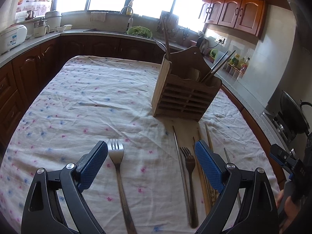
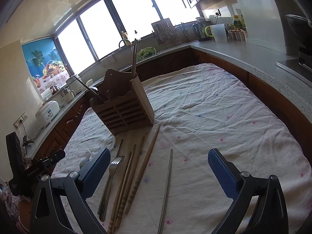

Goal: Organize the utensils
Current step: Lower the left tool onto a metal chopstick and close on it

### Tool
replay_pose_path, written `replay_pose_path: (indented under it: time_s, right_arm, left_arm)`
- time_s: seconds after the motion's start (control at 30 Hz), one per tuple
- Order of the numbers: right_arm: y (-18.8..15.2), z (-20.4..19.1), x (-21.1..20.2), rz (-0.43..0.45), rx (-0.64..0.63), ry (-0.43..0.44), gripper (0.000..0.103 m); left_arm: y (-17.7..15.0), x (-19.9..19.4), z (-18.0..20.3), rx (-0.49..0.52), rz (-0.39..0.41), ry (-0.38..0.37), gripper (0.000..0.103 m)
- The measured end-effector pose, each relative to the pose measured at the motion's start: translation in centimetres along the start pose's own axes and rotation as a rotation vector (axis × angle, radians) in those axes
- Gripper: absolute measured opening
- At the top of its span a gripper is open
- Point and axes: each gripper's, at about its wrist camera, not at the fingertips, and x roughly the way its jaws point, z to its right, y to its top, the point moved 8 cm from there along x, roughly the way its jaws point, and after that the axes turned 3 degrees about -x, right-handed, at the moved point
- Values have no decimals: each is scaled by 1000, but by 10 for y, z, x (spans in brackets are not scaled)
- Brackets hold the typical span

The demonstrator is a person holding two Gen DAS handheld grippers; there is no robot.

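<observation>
A wooden utensil holder (image 1: 183,97) (image 2: 124,109) stands on the flowered tablecloth (image 1: 87,101) with chopsticks and a spoon inside. My left gripper (image 1: 151,152) is open above the cloth; a steel fork (image 1: 117,163) lies between its fingers, near the left one. A second fork (image 1: 190,163) (image 2: 113,167), a metal chopstick (image 1: 180,161) and wooden chopsticks (image 1: 207,136) (image 2: 136,175) lie by its right finger. My right gripper (image 2: 159,161) is open over a single metal chopstick (image 2: 167,183), with the wooden chopsticks at its left.
Dark wood cabinets and a grey counter (image 2: 253,58) ring the table. On the counter sit a rice cooker (image 1: 11,36), a sink with green vegetables (image 1: 139,31), a kettle (image 2: 199,30) and jars. A wok (image 1: 294,115) rests on the stove at the right.
</observation>
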Motion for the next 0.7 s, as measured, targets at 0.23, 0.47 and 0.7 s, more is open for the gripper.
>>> replay_pose_path:
  time_s: [0.23, 0.47, 0.7]
  right_arm:
    - [0, -2, 20, -49, -18, -3, 86]
    - [3, -7, 43, -100, -37, 14, 68]
    - [11, -12, 72, -153, -52, 26, 56]
  left_arm:
    - [-1, 20, 5, 22, -51, -8, 88]
    - [1, 45, 16, 68, -136, -33, 60]
    - [5, 71, 33, 115, -198, -52, 52]
